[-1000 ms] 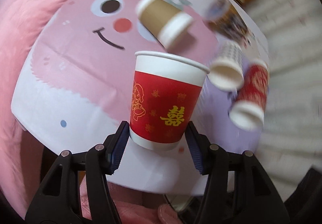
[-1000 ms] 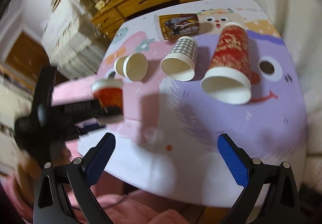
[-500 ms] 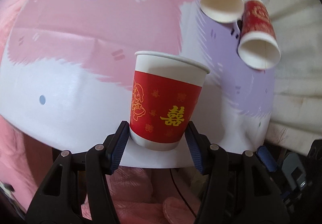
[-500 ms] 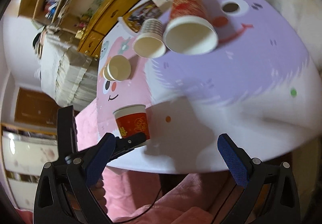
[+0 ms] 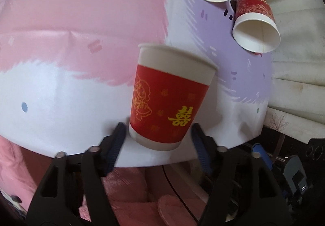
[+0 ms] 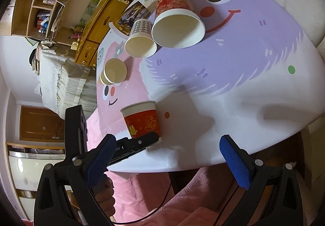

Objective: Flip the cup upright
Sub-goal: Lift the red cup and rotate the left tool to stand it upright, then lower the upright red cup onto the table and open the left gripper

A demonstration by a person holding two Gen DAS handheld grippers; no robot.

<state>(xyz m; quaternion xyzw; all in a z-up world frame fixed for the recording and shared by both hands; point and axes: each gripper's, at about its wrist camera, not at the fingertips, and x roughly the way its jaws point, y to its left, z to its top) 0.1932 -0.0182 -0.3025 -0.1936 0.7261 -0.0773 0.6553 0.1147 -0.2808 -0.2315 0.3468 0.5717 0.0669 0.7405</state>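
A small red paper cup (image 5: 168, 100) with yellow print stands upright near the table's front edge; it also shows in the right wrist view (image 6: 143, 121). My left gripper (image 5: 158, 138) is open, its jaws a little apart from the cup's base on both sides. My right gripper (image 6: 166, 154) is open and empty, held off the table's front edge to the right of the cup.
Three cups lie on their sides farther back: a tall red one (image 6: 175, 16), a checked one (image 6: 141, 38) and a brown one (image 6: 113, 71). The table (image 6: 254, 104) has a pink and purple cartoon cover. A wooden cabinet (image 6: 97, 12) stands behind.
The left jaws have opened off the red cup, which now stands on the table. The right gripper's view has tilted and drawn slightly nearer the table.
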